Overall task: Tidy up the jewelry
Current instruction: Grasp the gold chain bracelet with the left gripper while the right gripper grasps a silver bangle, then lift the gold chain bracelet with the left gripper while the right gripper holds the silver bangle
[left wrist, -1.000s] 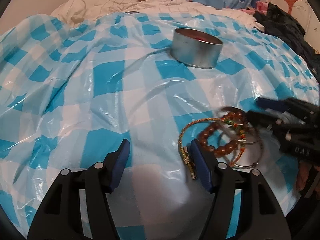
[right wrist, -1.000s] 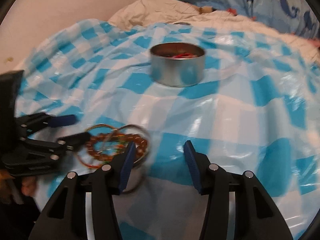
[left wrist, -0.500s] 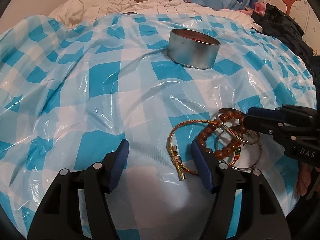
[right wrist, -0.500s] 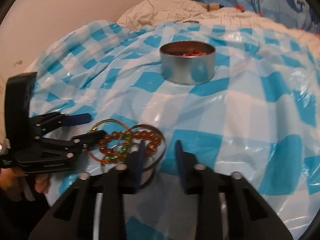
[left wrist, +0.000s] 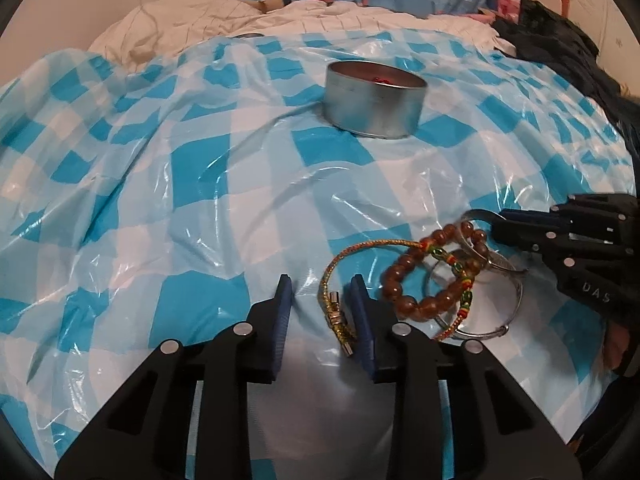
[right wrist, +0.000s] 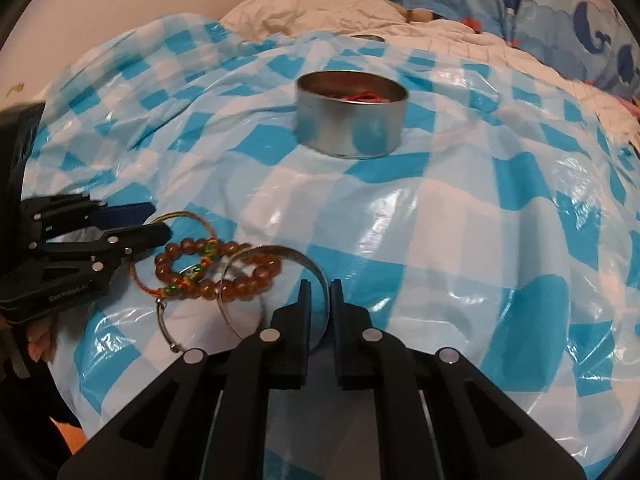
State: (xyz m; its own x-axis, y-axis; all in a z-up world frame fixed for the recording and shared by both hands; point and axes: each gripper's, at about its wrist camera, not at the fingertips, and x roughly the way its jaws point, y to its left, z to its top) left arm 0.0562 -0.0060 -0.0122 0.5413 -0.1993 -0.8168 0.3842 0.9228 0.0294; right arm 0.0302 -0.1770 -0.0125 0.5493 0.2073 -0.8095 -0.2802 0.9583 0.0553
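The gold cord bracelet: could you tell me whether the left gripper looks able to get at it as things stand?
Probably yes. The left gripper is open, the gold cord bracelet has its clasp between the fingers, and nothing covers that end; its far end crosses the brown bead bracelet.

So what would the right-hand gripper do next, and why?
Probably lift gently. The right gripper has its jaws shut on the silver bangle, but the brown bead bracelet lies tangled across it, and the metal tin sits farther back.

"das" on right gripper (left wrist: 498,227) body, "genrobot.ai" on left gripper (right wrist: 154,222) body
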